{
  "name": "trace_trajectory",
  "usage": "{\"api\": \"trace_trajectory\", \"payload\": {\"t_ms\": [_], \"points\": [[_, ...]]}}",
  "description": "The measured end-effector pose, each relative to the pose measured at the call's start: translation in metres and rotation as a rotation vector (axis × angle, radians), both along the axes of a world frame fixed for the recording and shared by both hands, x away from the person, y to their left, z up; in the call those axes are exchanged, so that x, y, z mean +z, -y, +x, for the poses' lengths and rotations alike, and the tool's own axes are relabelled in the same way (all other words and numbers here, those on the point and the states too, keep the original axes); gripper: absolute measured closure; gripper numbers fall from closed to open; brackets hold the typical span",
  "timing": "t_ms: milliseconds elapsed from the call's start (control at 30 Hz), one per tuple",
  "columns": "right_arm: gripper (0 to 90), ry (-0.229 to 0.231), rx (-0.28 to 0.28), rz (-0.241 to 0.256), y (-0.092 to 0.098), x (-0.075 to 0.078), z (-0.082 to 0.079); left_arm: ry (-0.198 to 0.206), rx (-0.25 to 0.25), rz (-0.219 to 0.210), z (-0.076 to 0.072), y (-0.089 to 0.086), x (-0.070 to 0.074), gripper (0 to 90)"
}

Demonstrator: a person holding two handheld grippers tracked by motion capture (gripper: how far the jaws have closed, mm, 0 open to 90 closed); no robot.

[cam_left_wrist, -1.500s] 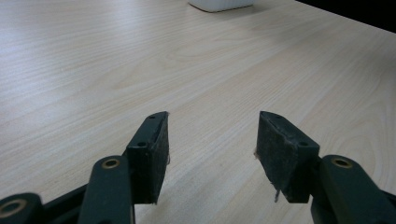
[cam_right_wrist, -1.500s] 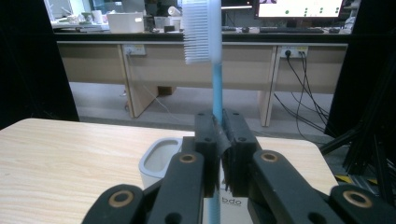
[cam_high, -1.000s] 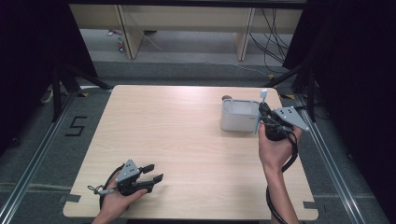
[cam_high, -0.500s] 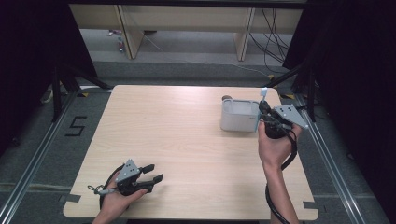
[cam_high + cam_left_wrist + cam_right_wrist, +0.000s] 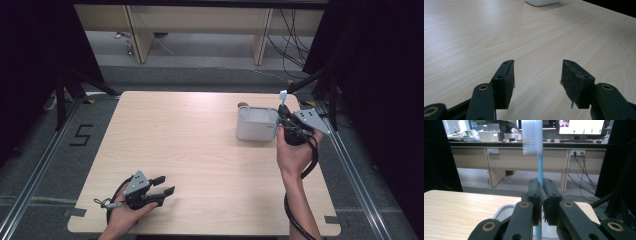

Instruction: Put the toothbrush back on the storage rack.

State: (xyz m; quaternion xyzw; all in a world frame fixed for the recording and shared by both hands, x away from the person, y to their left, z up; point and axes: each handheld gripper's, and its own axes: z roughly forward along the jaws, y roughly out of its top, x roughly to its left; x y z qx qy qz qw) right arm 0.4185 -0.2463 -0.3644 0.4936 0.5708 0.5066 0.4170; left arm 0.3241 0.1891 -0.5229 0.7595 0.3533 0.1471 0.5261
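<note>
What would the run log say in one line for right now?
right gripper: shut on toothbrush, upright, above white container | left gripper: open, holding nothing, near the table front edge

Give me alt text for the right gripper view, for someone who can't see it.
The right gripper clamps the blue handle of a toothbrush, held upright with its white bristles at the top. Just below and beyond the jaws sits a white container on the wooden table.
</note>
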Motion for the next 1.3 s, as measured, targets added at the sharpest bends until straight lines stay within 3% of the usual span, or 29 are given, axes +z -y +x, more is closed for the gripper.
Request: {"api": "trace_trajectory", "payload": {"t_ms": [433,767,1167,1300], "points": [[86.0,-0.003,-0.014,0.010,0.001,0.003,0.011,0.001,0.001,-0.001,0.000,0.000,0.000,43.6],[86.0,0.025,-0.014,-0.008,-0.003,0.007,0.018,0.001,0.001,-0.003,0.000,0.000,0.000,43.6],[86.0,0.025,-0.014,0.023,-0.005,0.009,0.021,0.001,0.001,-0.002,0.000,0.000,0.000,43.6],[86.0,0.032,-0.008,0.006,-0.005,0.012,0.023,-0.003,0.000,-0.004,0.000,0.000,0.000,43.6]]}}
